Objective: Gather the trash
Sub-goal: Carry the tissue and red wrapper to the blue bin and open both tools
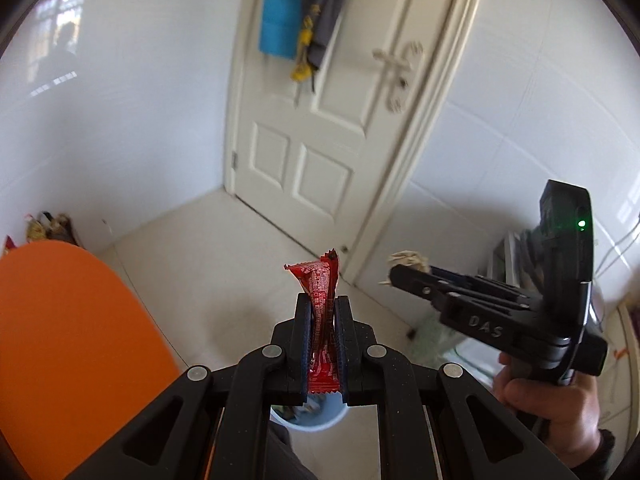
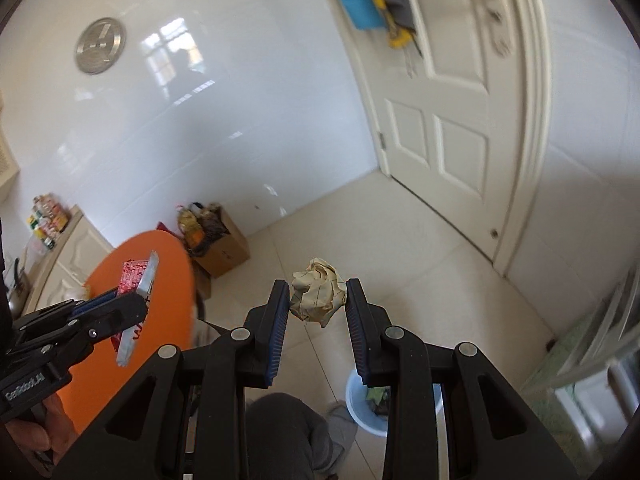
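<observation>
My left gripper (image 1: 322, 304) is shut on a red snack wrapper (image 1: 320, 304) that sticks up between its pads; the right wrist view shows the same gripper (image 2: 132, 300) and wrapper (image 2: 136, 280) from the side, over the orange table. Between the pads of my right gripper (image 2: 318, 286) sits a crumpled beige paper ball (image 2: 318, 294), clamped on both sides. The left wrist view has that gripper (image 1: 396, 272) at the right with the paper ball (image 1: 408, 260) at its tip. A light blue trash bin (image 2: 356, 404) stands on the floor below, partly hidden by the fingers; its rim (image 1: 320, 424) also peeks under the left gripper.
An orange round table (image 1: 60, 340) lies at the left. A white door (image 1: 320, 120) with hung clothes stands ahead. A cardboard box (image 2: 224, 248) of items sits by the wall. A person's trouser leg (image 2: 280, 432) is beside the bin. A glass cabinet (image 2: 592, 344) stands at the right.
</observation>
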`<state>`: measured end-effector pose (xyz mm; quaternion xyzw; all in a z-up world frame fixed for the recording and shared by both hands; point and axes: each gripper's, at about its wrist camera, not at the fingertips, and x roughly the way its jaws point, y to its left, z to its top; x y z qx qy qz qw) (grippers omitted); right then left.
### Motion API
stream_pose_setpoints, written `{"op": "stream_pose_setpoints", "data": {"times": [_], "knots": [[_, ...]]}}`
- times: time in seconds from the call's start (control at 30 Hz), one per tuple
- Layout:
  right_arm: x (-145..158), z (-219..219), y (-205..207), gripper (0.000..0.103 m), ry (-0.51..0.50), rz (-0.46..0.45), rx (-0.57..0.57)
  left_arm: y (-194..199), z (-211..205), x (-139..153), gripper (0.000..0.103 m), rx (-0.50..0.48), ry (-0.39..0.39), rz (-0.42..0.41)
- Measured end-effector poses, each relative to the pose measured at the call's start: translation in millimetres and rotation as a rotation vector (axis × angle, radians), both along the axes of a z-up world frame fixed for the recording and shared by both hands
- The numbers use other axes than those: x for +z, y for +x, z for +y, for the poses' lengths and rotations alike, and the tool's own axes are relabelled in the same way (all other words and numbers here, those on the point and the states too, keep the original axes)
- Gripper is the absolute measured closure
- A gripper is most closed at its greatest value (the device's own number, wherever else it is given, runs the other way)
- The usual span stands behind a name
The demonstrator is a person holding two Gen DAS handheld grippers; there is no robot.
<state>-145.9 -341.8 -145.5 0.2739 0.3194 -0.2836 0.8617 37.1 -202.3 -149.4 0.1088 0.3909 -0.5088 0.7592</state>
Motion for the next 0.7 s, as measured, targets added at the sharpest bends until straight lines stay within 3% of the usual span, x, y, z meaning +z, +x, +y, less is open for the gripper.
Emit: {"op": "stream_pose_setpoints", "data": {"times": [0.23,0.3,0.6,0.63,0.7], "knots": [[-97,-42,-14,0.074,0.196,0.094,-0.086,13,-55,-79,0.096,-0.071,0.177,0.167],[-119,-52,-16,0.074,0.24,0.113,-0.101,17,-67,-96,0.096,-0.082,0.22,0.18],[-162,-79,-17,0.071,0.334,0.164,-0.136,35,-122,-136,0.091,-0.085,0.322,0.316],[-165,-80,-18,0.071,0.344,0.166,-0.14,39,-127,-139,0.088,-0.077,0.336,0.314],[-169,-83,-21,0.071,0.356,0.165,-0.144,50,-145,-137,0.072,-0.072,0.355,0.313]]}}
